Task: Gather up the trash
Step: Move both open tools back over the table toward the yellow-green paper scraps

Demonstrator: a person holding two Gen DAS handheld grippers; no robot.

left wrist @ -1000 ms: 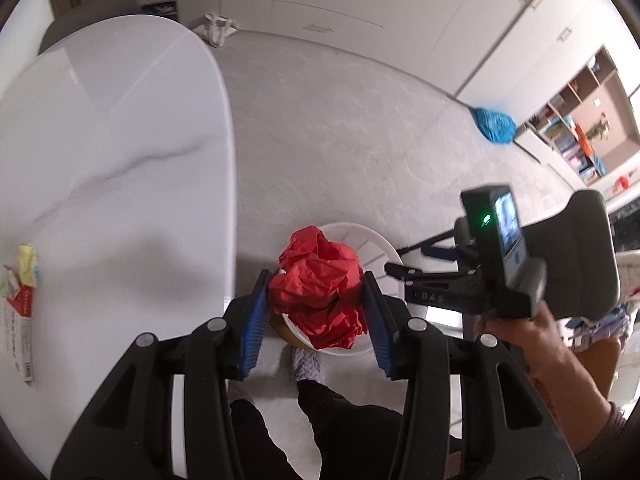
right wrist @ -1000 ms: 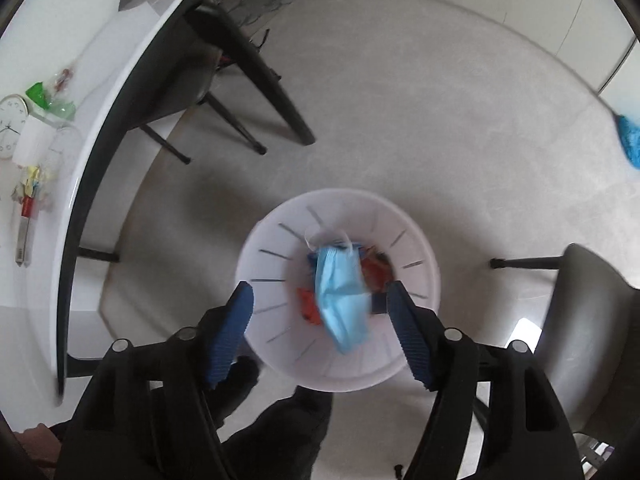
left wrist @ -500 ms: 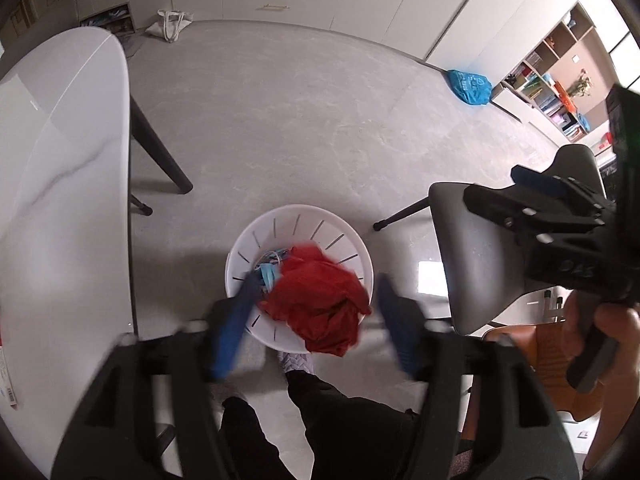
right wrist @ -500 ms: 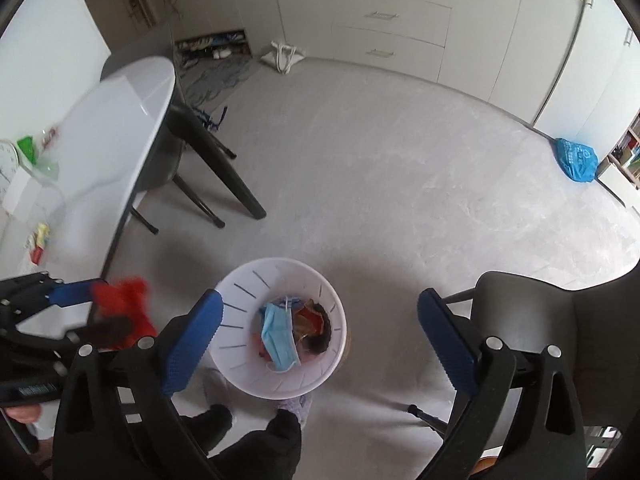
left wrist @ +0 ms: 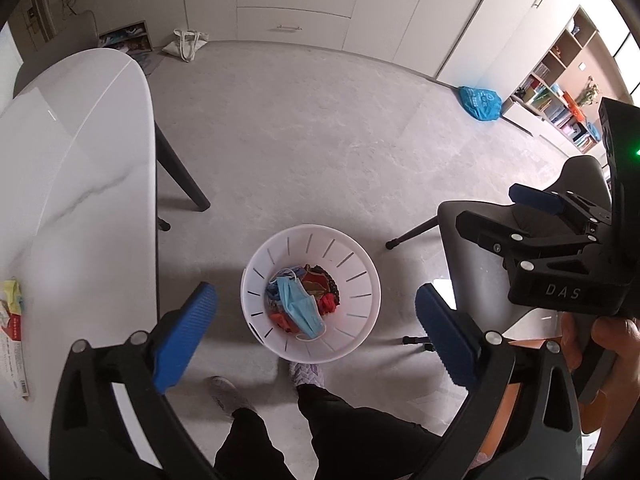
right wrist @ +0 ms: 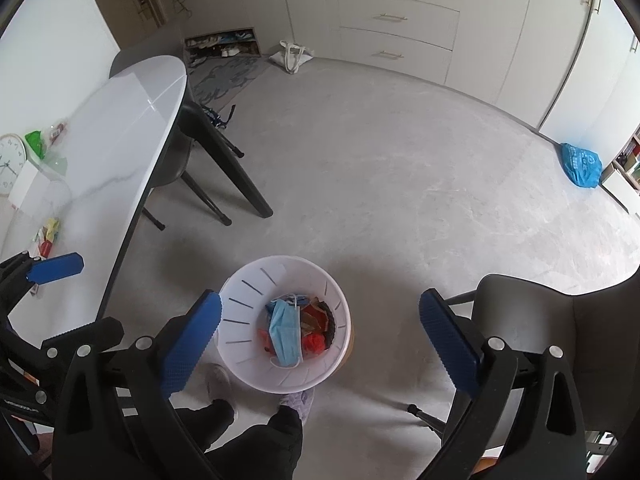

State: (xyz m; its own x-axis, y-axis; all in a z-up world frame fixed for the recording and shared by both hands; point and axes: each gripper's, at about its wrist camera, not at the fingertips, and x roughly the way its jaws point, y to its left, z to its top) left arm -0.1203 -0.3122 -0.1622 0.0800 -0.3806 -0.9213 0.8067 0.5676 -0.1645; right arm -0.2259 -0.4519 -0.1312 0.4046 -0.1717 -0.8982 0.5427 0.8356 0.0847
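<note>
On the left, the white surface [left wrist: 76, 184] carries a few small wrappers [left wrist: 12, 312] near its edge, and farther along it, in the right wrist view, a green scrap [right wrist: 35, 142] lies beside a clock [right wrist: 10, 168]; whether these count as trash I cannot tell, but if so they are what is left to collect; the left tool [left wrist: 316, 332] hangs over the floor with its jaws spread wide and nothing between them, having just been opening; below it, between surface and grey chair [left wrist: 480, 248], stands the white slotted bin [left wrist: 360, 272], upright on the floor by the person's feet; inside lie a pale blue face mask [left wrist: 300, 308], stretched flat with its ear loops loose, and crumpled red paper [left wrist: 326, 300] beside darker scraps, so that part of the job looks done; to the right, the right tool [right wrist: 320, 336] hovers above the same bin, jaws likewise wide apart and empty, having just been opening too; a blue bag [right wrist: 580, 164] sits far off on the floor by the cabinets.
</note>
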